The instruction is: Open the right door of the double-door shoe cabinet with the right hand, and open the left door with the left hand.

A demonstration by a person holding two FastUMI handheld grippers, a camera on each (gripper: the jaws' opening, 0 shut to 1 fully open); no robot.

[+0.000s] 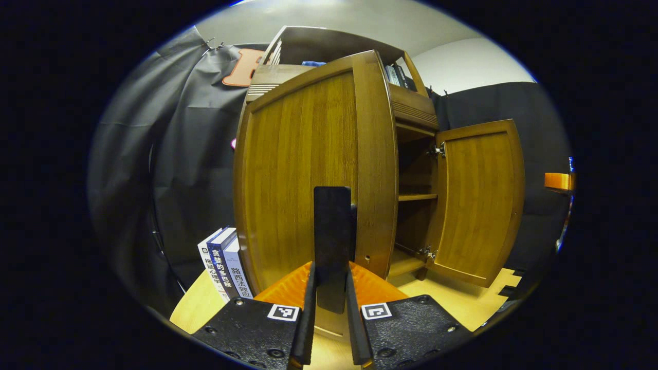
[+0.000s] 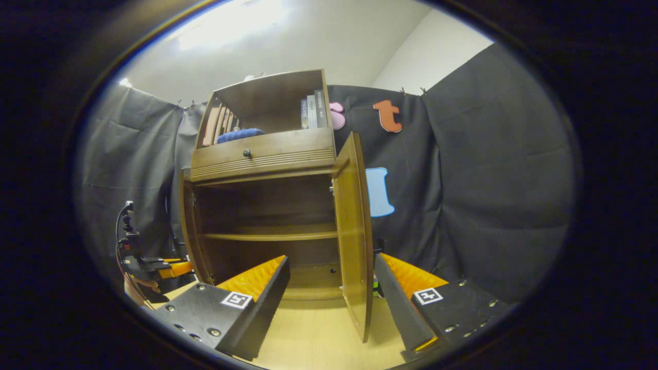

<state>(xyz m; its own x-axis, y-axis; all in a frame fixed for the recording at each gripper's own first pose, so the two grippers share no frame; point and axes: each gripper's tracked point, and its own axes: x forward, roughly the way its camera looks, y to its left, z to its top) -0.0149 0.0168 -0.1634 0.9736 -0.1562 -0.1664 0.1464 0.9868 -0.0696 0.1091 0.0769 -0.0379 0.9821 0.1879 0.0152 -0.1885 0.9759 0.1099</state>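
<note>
1. In the left gripper view, three upright books (image 1: 225, 262) stand on the pale wooden table (image 1: 195, 308), just beside the shoe cabinet's (image 1: 411, 110) left side.
2. The cabinet's left door (image 1: 303, 174) is swung out toward the camera. Its dark upright handle (image 1: 332, 231) sits between the fingers of the left gripper (image 1: 331, 329), which are clenched on it from both sides.
3. Right of that door the cabinet's inside shows, with a shelf (image 1: 417, 197) across it.
4. Farther right, the right door (image 1: 480, 200) stands wide open on its hinges.
5. In the right gripper view, the other gripper (image 2: 154, 264) and part of a hand (image 2: 136, 288) show at the far left, low beside the cabinet.
6. The cabinet (image 2: 262, 154) faces the camera, its lower compartment open, a knobbed drawer (image 2: 247, 153) above it, and books (image 2: 313, 110) and a blue item (image 2: 240, 135) in the top cubby.
7. The right door (image 2: 354, 231) is seen edge-on, standing between the spread fingers of the right gripper (image 2: 334, 308). The jaws are released; neither finger presses on it.
</note>
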